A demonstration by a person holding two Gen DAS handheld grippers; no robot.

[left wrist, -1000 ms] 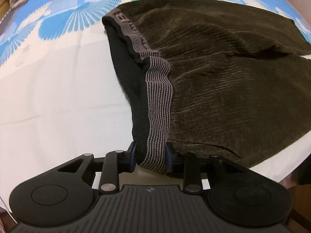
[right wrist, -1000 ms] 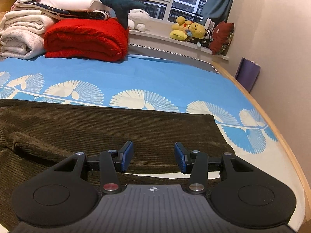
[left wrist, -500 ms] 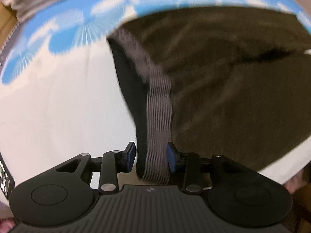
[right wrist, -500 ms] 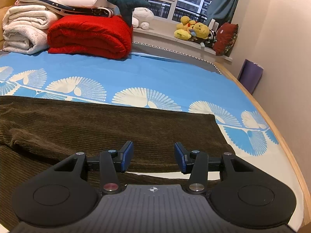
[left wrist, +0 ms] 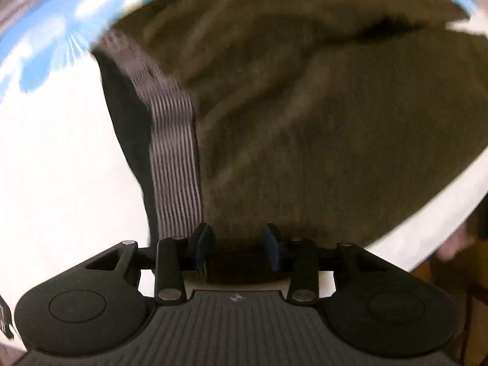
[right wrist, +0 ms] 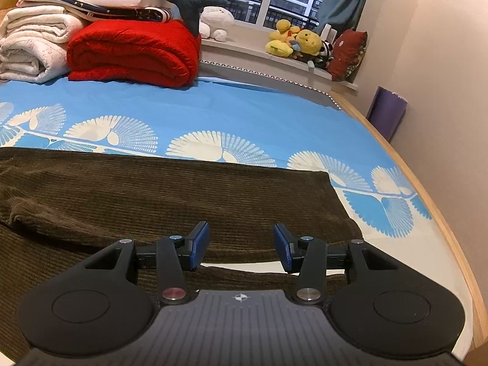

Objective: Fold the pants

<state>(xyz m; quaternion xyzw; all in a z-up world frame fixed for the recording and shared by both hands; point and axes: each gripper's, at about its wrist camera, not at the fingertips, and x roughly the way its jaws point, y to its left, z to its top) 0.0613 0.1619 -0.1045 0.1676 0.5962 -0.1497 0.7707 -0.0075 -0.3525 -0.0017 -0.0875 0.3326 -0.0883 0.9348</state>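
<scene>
Dark brown corduroy pants (left wrist: 320, 122) lie flat on the bed, their grey striped waistband (left wrist: 175, 140) running up the left edge. My left gripper (left wrist: 237, 245) points steeply down at the waist end and its jaws are opening. The waistband now ends beside the left pad, and brown cloth lies loose under the gap. The left wrist view is blurred. In the right wrist view the pants (right wrist: 183, 195) stretch across to the leg hems. My right gripper (right wrist: 241, 245) hovers open over the near leg, with nothing pinched.
The blue sheet (right wrist: 244, 113) with white fan prints covers the bed. Folded white blankets (right wrist: 33, 45) and a red blanket (right wrist: 131, 52) are stacked at the far left. Soft toys (right wrist: 296, 44) sit on the window sill. The wooden bed edge (right wrist: 457, 244) curves along the right.
The left jaws have spread wider and the gripper has slid right, so the waistband is no longer between the pads. The right gripper has stayed where it was, still open.
</scene>
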